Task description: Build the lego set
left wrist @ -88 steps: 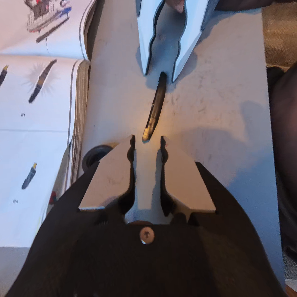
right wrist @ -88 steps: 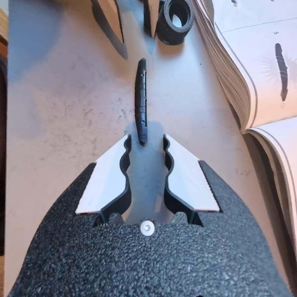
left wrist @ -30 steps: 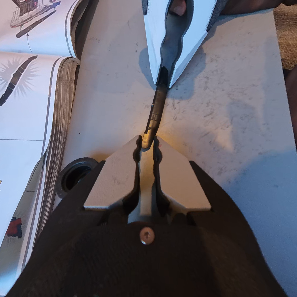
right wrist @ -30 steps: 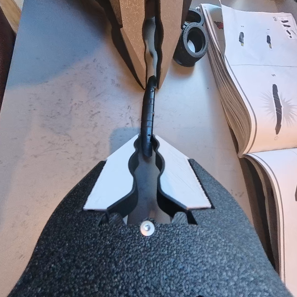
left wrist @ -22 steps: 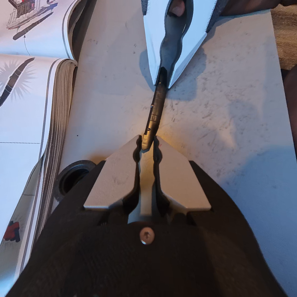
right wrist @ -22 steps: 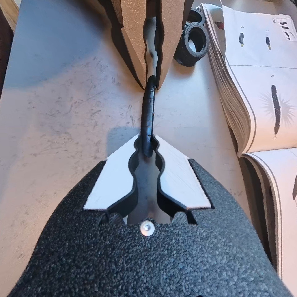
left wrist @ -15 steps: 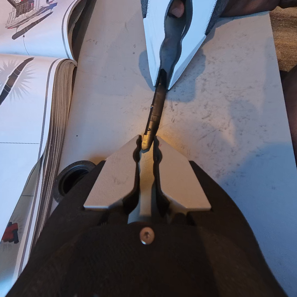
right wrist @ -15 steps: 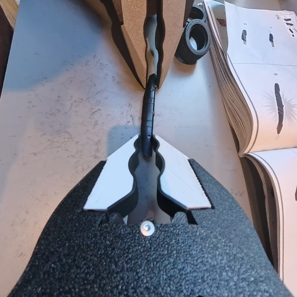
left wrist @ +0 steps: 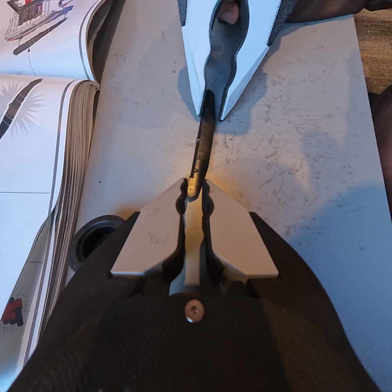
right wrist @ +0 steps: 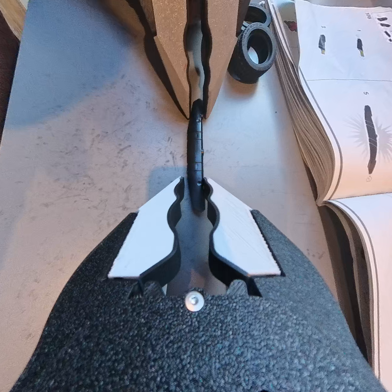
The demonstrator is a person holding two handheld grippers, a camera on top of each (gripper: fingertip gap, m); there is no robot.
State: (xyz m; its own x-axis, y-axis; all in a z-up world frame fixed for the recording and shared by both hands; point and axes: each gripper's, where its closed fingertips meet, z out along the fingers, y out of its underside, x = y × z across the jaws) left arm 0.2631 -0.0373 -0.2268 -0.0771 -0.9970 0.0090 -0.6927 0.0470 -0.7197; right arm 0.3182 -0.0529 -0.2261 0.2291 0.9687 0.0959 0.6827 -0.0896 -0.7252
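1. Where the table (left wrist: 297, 148) meets its left side, as the left wrist view has it, an open instruction booklet (left wrist: 31, 148) lies, pages showing printed part drawings.
2. At 7 o'clock from the table's centre, a black rubber tyre (left wrist: 93, 239) rests against the booklet's page edge, partly hidden by the left gripper's body. The right wrist view shows what may be a second tyre behind it; this cannot be confirmed.
3. The left gripper (left wrist: 194, 186) enters from 6 o'clock. Its jaws are drawn together and pinch the near, pointed end of the black curved lego piece (left wrist: 203, 146).
4. The piece spans the table centre, running 6 to 12 o'clock between both tools, bowed slightly.
5. The right gripper (left wrist: 209, 114) enters from 12 o'clock. Its white jaws are clamped on the far end of the same piece.
6. The table surface is scuffed and scratched.
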